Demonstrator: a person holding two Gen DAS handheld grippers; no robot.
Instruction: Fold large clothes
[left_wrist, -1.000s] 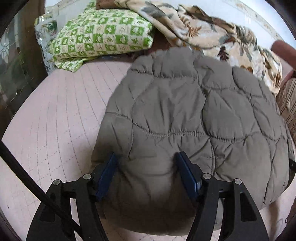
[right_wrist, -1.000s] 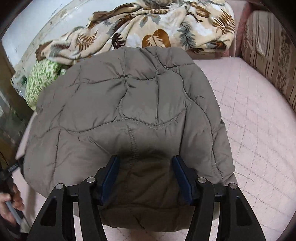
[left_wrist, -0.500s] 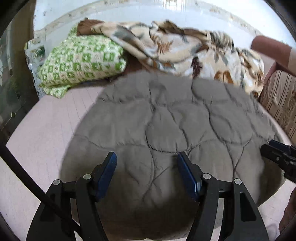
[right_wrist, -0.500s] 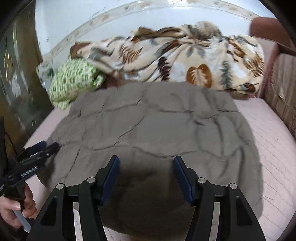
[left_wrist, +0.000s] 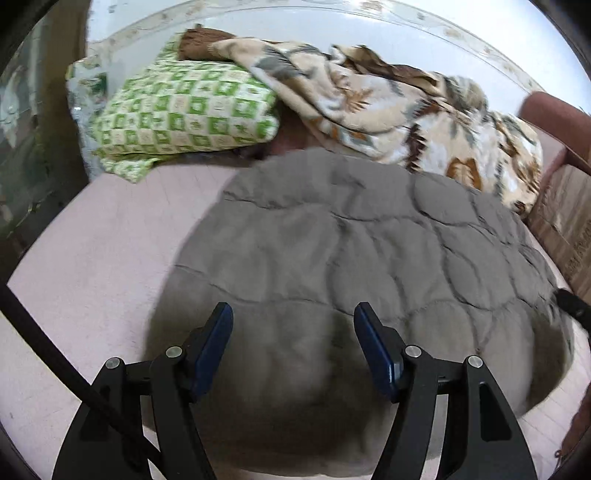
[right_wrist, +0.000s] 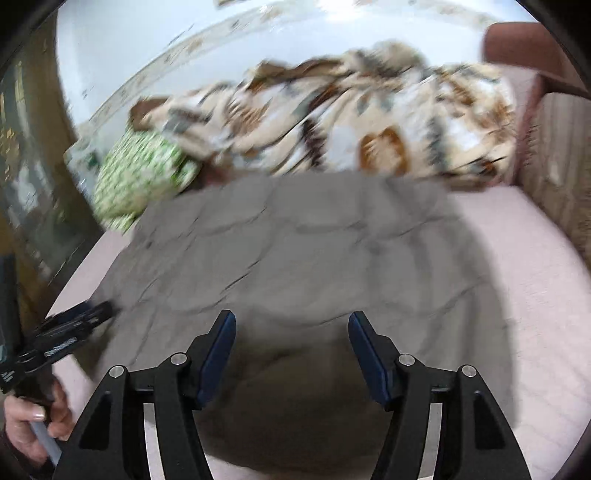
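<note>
Claws first: the left claw (left_wrist: 293, 349) stands wide, its blue pads apart with nothing pinched, hovering over the near edge of the grey quilted coat (left_wrist: 351, 266). The right claw (right_wrist: 291, 350) is likewise wide and empty; its jaws have just been opening a little further, with only the coat's near hem below them, not gripped. In the right wrist view the left claw shows at the coat's left edge, held by a hand (right_wrist: 31, 424).

The coat lies spread on the pink bed (left_wrist: 103, 258) as a compact, roughly rectangular bundle, no sleeves sticking out, which suggests the main folds are done. What may be left is a final halving or some smoothing; the blur hides fine creases. Beyond it, against the wall, lie a green checked pillow (left_wrist: 184, 110) and a leaf-patterned blanket (left_wrist: 388, 107).
</note>
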